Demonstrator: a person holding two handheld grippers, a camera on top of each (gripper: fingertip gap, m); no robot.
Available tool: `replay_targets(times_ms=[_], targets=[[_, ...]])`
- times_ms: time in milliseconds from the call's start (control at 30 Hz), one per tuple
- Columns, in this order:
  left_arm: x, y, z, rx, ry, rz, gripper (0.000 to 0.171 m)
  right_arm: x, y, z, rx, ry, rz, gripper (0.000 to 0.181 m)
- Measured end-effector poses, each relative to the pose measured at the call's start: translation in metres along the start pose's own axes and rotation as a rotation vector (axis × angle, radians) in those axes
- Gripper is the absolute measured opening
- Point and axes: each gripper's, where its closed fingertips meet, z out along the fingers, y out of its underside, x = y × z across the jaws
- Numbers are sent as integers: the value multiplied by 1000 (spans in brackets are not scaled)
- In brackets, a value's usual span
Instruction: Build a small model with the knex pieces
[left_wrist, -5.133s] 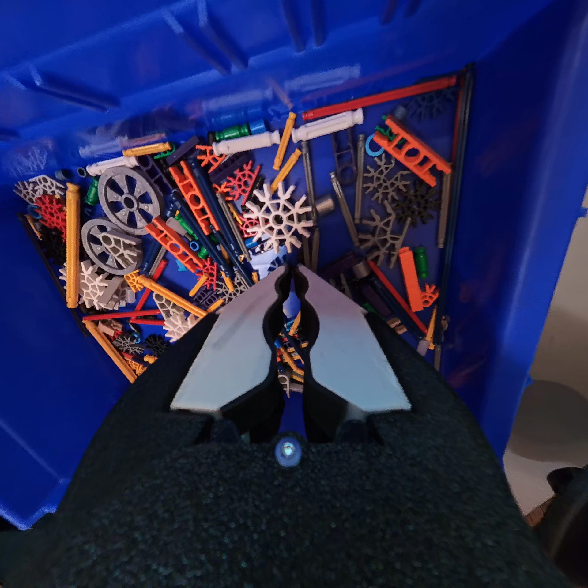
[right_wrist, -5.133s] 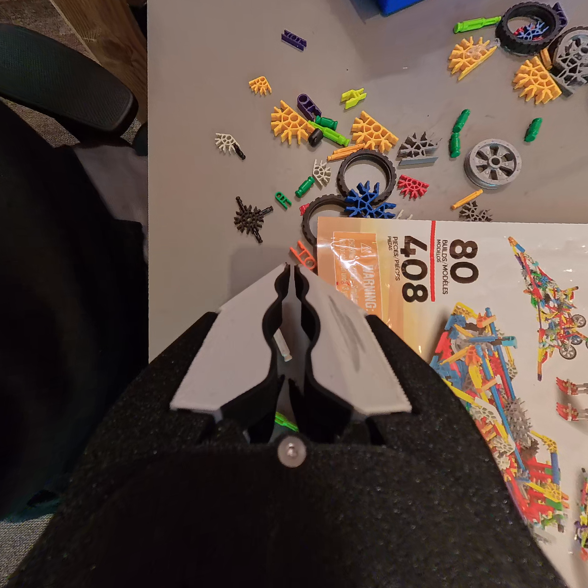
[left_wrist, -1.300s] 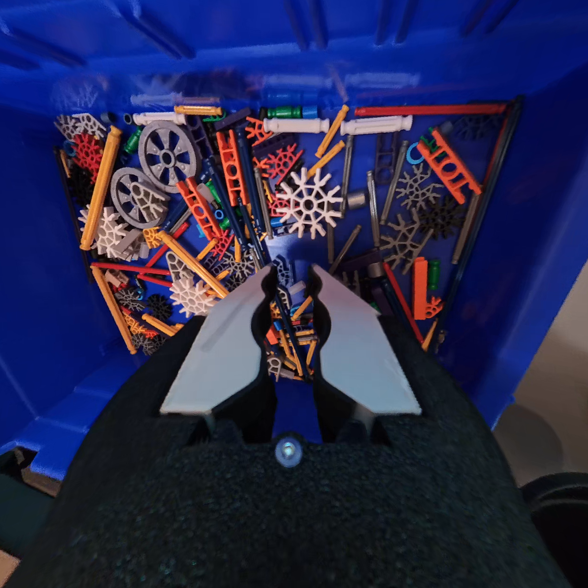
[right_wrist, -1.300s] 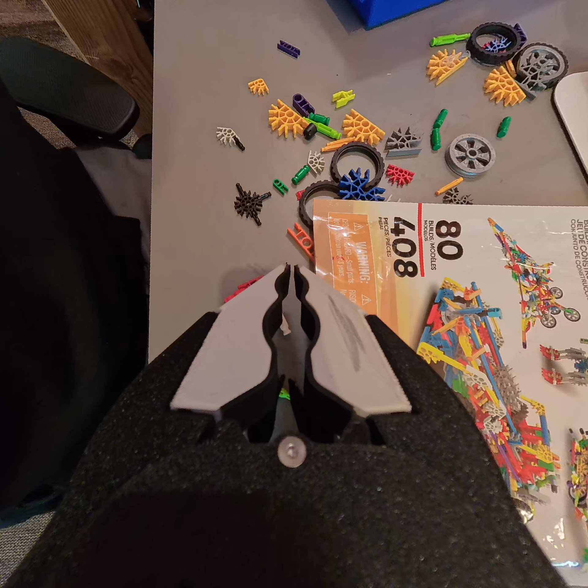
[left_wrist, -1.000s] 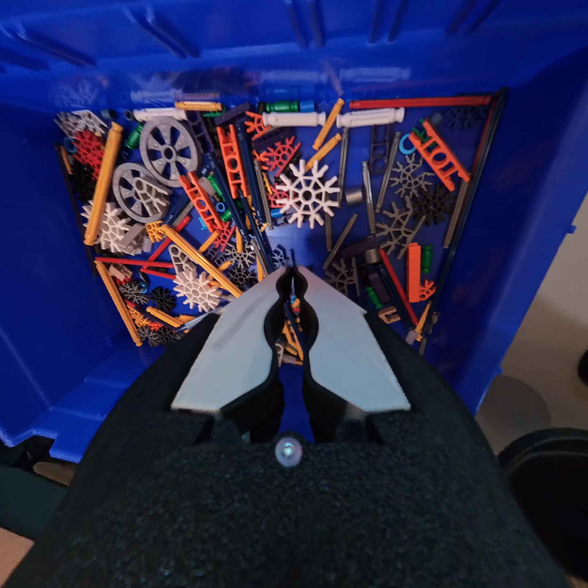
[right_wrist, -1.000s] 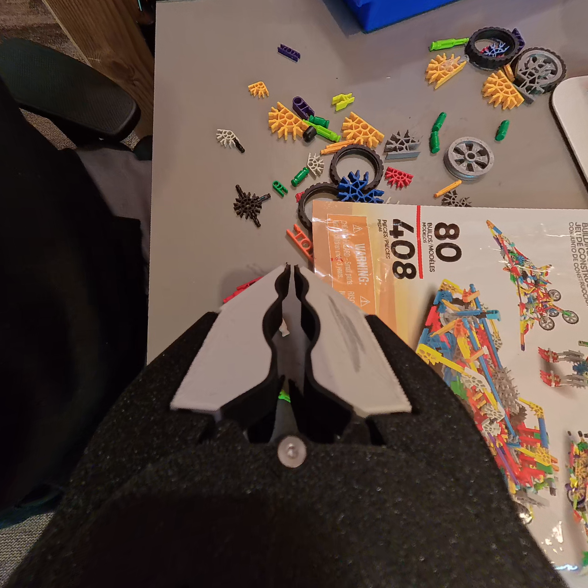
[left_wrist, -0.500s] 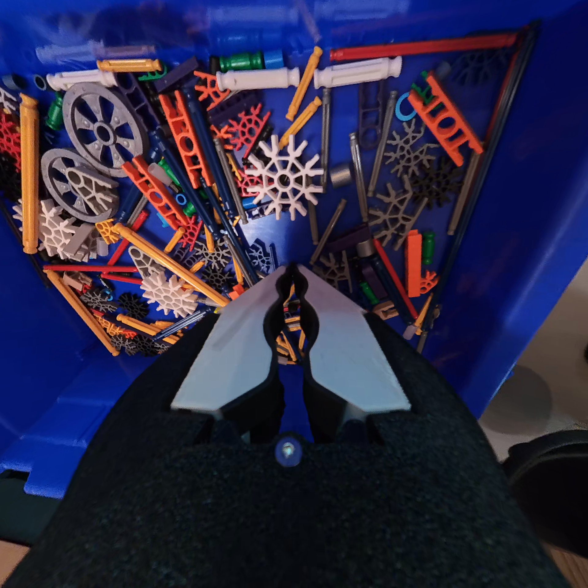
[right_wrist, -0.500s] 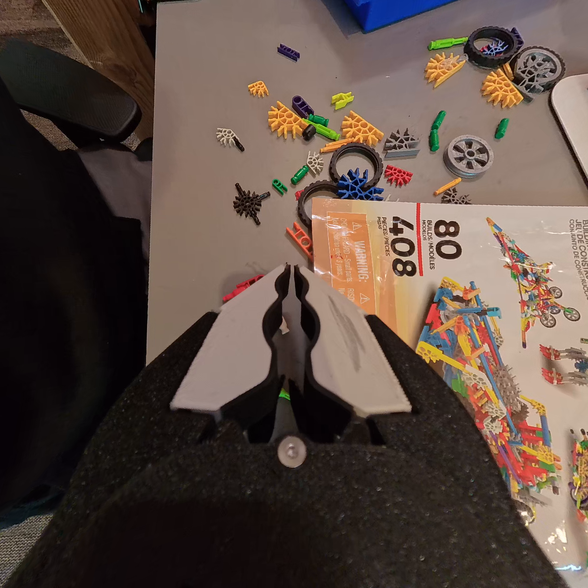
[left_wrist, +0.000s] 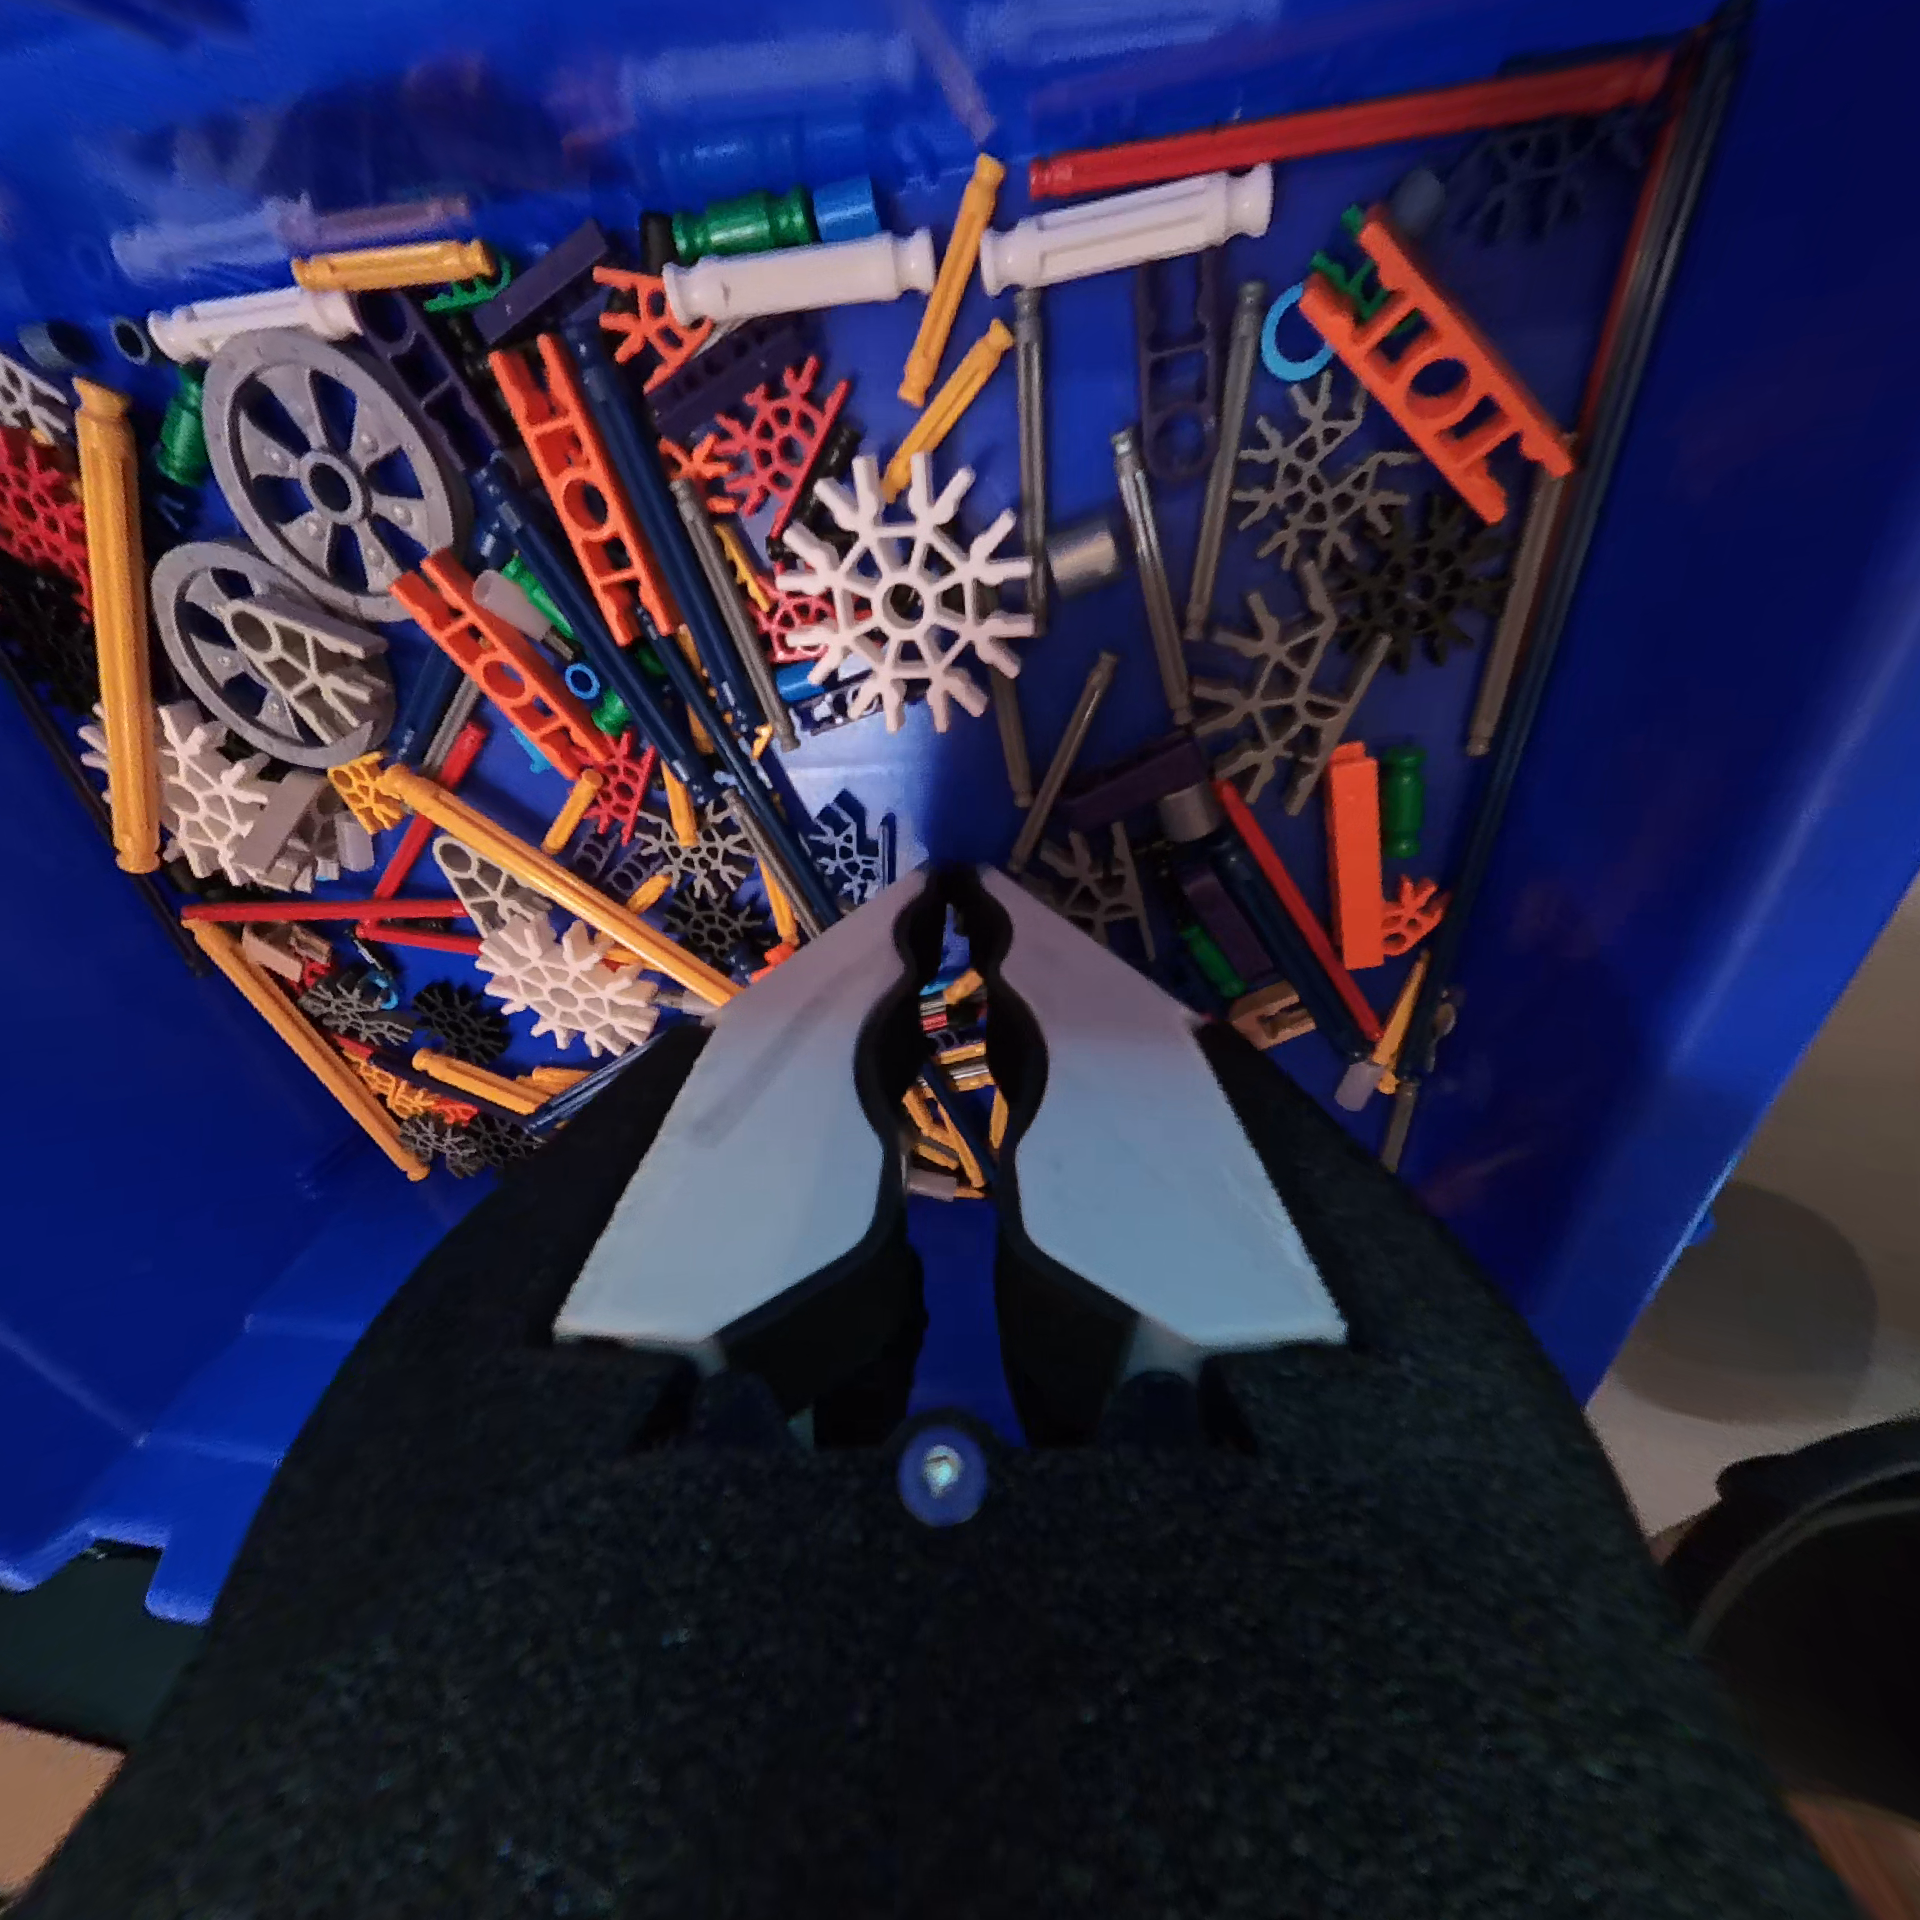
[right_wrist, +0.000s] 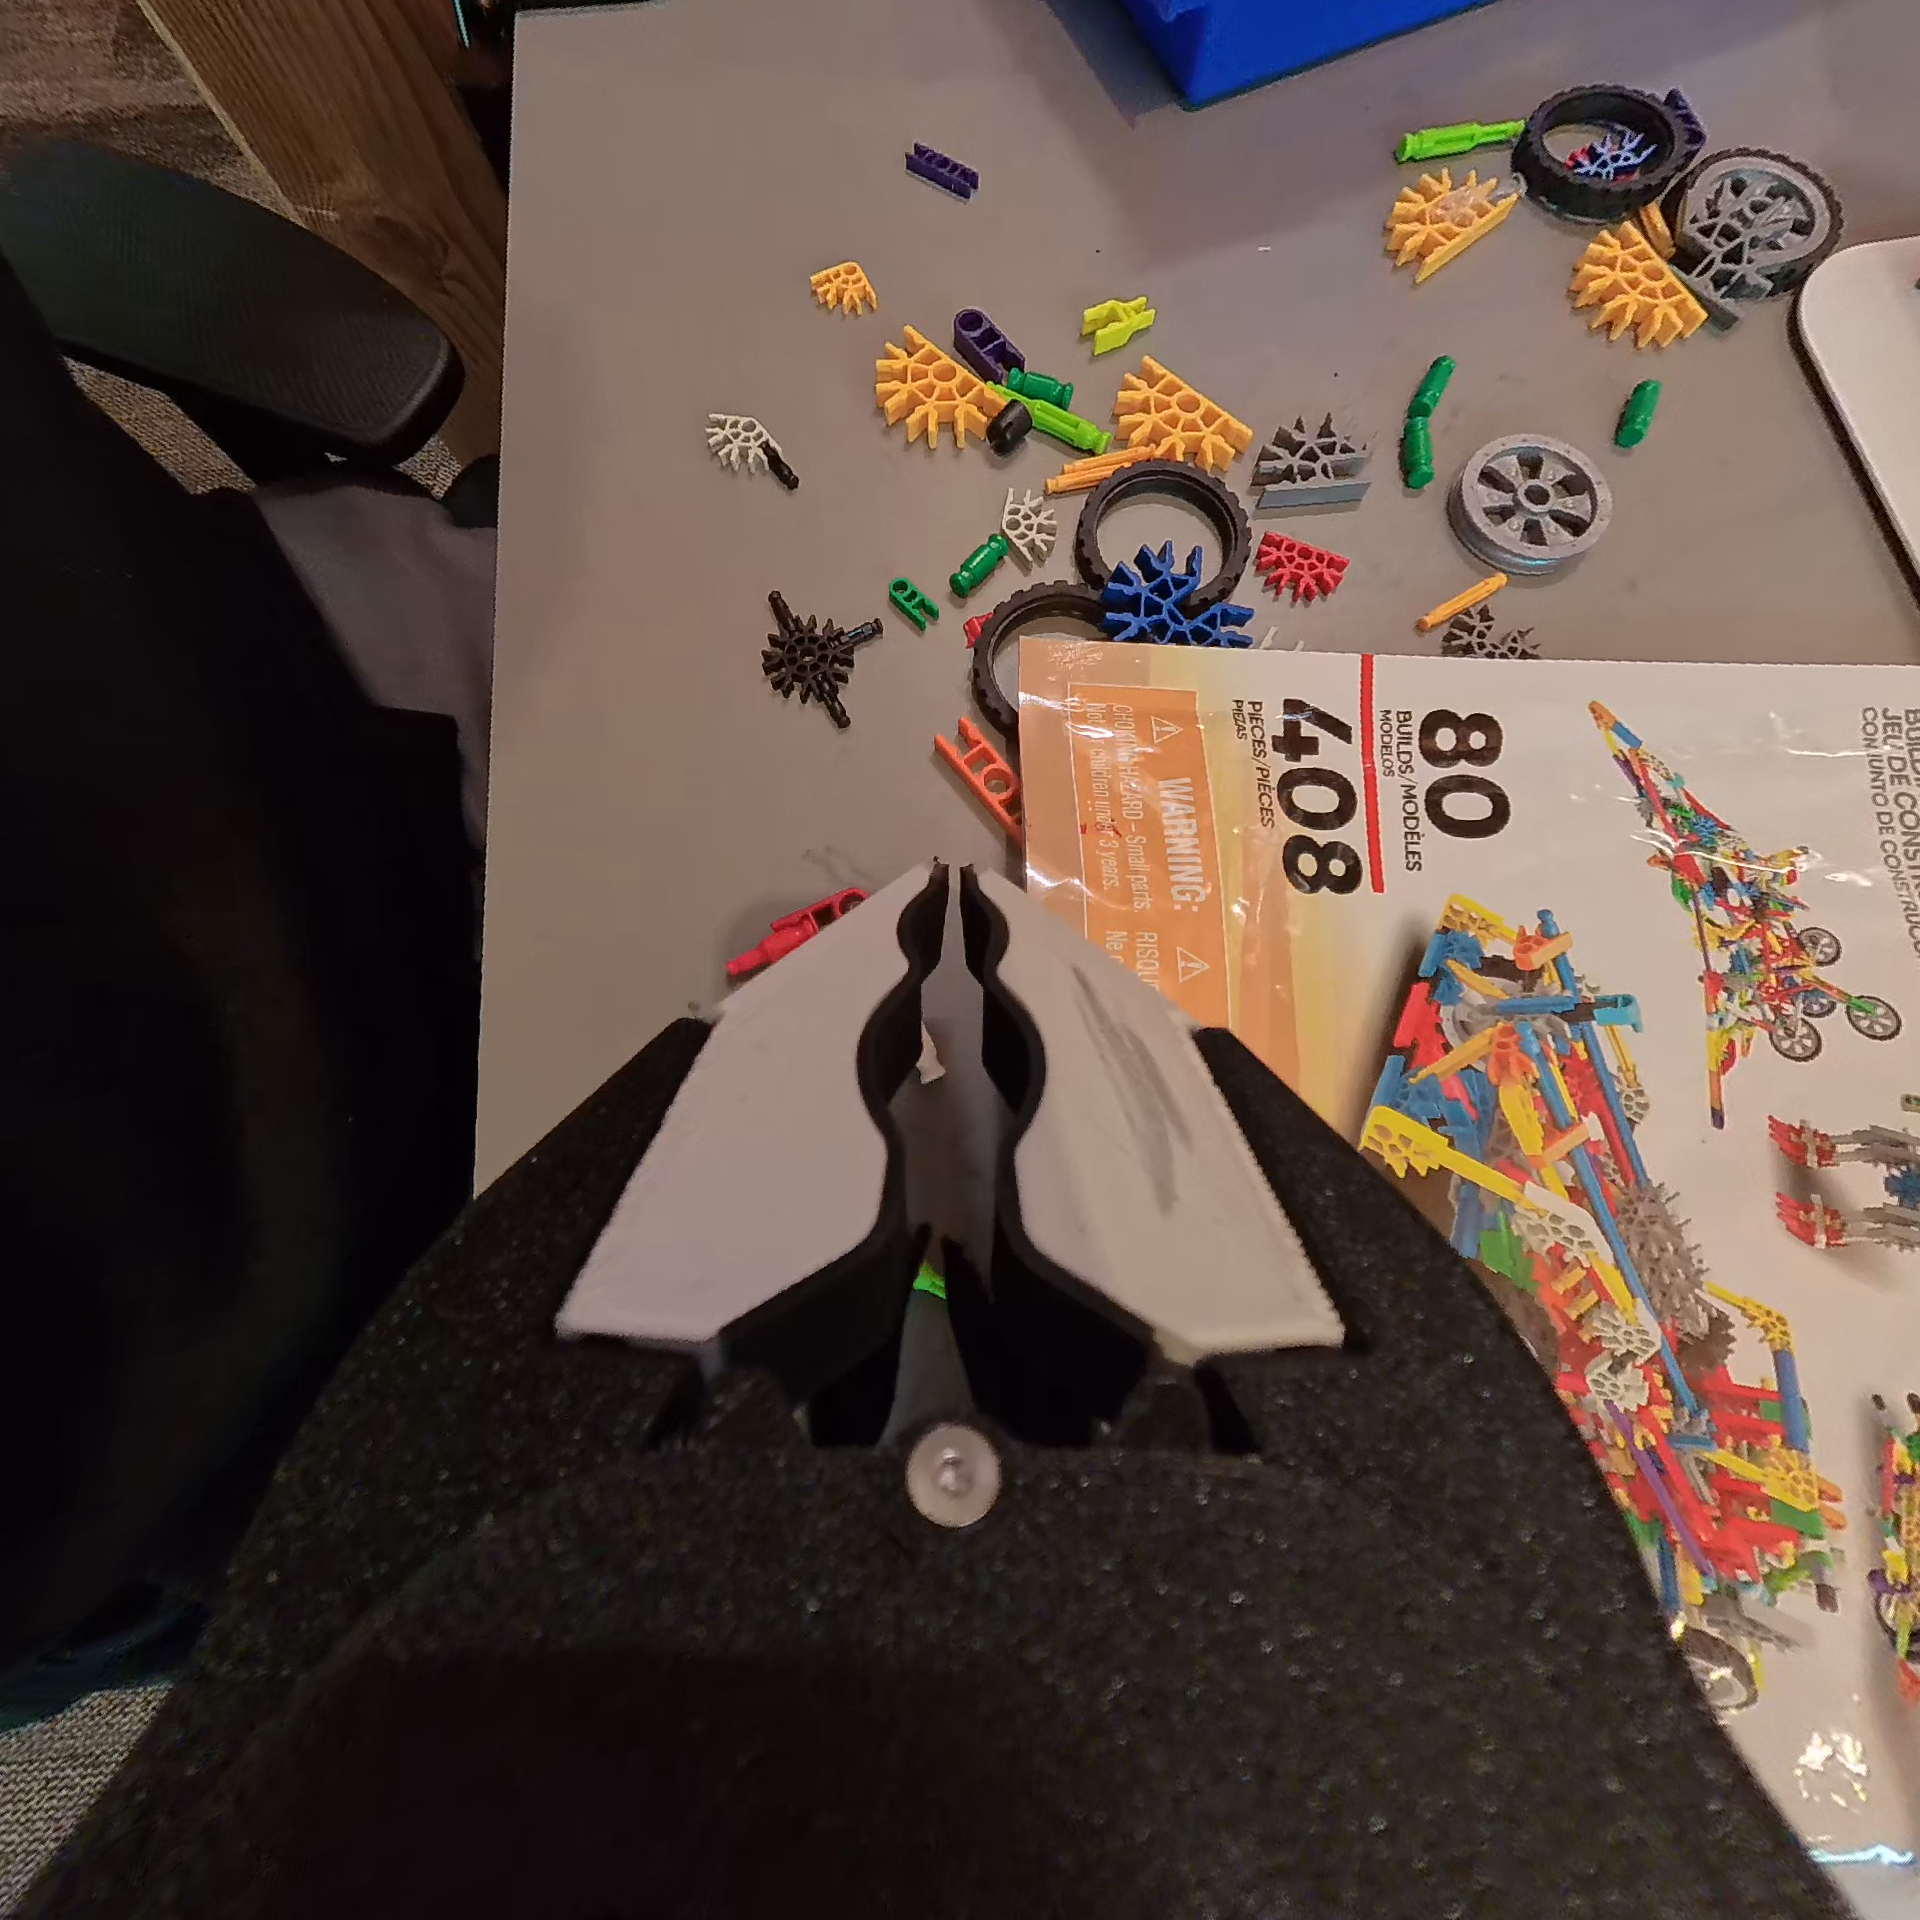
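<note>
My left gripper (left_wrist: 948, 883) is shut, its tips together low inside a blue plastic bin (left_wrist: 1766, 520). It hangs over a heap of construction-toy rods and connectors. Nearest its tips are thin dark blue rods (left_wrist: 727, 727) and a small dark blue connector (left_wrist: 847, 842). A white snowflake connector (left_wrist: 906, 603) lies just beyond. My right gripper (right_wrist: 948, 878) is shut and empty above a grey table (right_wrist: 644, 520). Its tips are beside the corner of a plastic-wrapped instruction booklet (right_wrist: 1507, 935). A red clip piece (right_wrist: 795, 930) lies just left of the tips.
The bin also holds two grey wheels (left_wrist: 327, 483) and orange ladder pieces (left_wrist: 1434, 374). On the table lie black tyres (right_wrist: 1162, 525), a blue connector (right_wrist: 1169, 603), yellow connectors (right_wrist: 930, 390), a black snowflake (right_wrist: 810, 655) and a grey wheel (right_wrist: 1532, 504). A chair armrest (right_wrist: 208, 301) stands beyond the table's left edge. My right fingertips sit around 40 cm from my left ones. From the left gripper's tips to the white snowflake connector (left_wrist: 906, 603) is close to 5 cm.
My left gripper was open 1.3 s ago, shut again by 1.0 s ago, then moved closer to the pieces. My right gripper stayed shut and hardly moved.
</note>
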Motion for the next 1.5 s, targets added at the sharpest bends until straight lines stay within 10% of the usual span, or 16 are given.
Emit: replay_targets(times_ms=[1500], targets=[[3,-9,-14,81,-24,-26,1,-3,0,-16,40,31,-10,1]])
